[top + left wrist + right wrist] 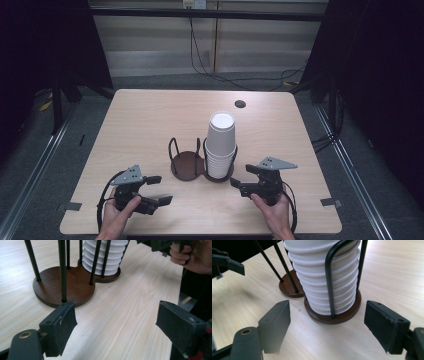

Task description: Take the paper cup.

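Observation:
A brown wooden cup holder (186,165) with two round bases and black wire posts stands at the table's middle. Its right bay holds a tall stack of upside-down white paper cups (220,145); its left bay is bare. My left gripper (160,190) rests near the front left, open and holding nothing, its jaws facing the holder. My right gripper (241,176) sits just right of the cups, also open and holding nothing. In the left gripper view the gripper (117,325) faces the holder (57,287) and cups (105,255). In the right gripper view the gripper (327,320) faces the cups (322,277) at close range.
A dark round hole (240,104) lies in the light wood table (150,120) behind the cups. Grey tape marks (73,206) sit near the front corners. Cables (220,75) trail on the floor beyond the far edge. The other hand (190,255) appears at top right.

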Available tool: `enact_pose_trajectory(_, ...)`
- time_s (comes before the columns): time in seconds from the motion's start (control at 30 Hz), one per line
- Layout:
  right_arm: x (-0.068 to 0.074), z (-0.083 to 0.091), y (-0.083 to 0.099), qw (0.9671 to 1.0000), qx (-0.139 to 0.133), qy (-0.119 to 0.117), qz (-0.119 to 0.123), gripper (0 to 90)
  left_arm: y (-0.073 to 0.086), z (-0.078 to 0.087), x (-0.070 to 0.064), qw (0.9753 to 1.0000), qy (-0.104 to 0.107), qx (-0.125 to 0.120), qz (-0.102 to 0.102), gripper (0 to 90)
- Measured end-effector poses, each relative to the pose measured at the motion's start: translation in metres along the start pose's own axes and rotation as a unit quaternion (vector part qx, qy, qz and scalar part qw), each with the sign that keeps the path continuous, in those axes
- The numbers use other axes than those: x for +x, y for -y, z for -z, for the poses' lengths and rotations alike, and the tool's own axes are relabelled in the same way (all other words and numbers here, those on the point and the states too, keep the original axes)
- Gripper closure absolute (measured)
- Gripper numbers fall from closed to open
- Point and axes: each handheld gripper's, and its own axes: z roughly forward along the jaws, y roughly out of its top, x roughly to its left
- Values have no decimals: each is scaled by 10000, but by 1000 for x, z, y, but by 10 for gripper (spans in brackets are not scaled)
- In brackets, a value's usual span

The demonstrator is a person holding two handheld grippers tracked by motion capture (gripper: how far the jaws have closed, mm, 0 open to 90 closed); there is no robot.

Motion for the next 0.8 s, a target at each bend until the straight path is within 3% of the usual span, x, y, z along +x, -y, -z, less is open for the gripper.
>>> enact_pose_trajectory(0.1, -2, 0, -1, 9999, 80, -32, -111, 198, -1, -2, 0, 9999, -62, 52, -73, 160)
enact_pose_trajectory(0.13, -3, 2, -2, 9997, 82, -192, -157, 187, -2, -3, 1, 9999, -55, 94, -75, 160)
enact_pose_trajectory(0.33, -1, 12, -6, 9991, -159, -392, -66, 195, -2, -2, 2, 9998, -10, 183, -40, 160)
enact_pose_trajectory(0.5, 0, 15, -8, 9984, -186, -526, -48, 203, -2, 2, 4, 9999, 48, 106, -45, 160)
enact_pose_trajectory(0.6, 1, 18, -13, 9977, -149, -654, 6, 251, -3, 5, 3, 10000, 45, 63, -43, 160)
enact_pose_trajectory(0.8, 1, 27, -19, 9976, -201, -651, 151, 257, -2, 5, 3, 9999, 76, 105, -32, 160)
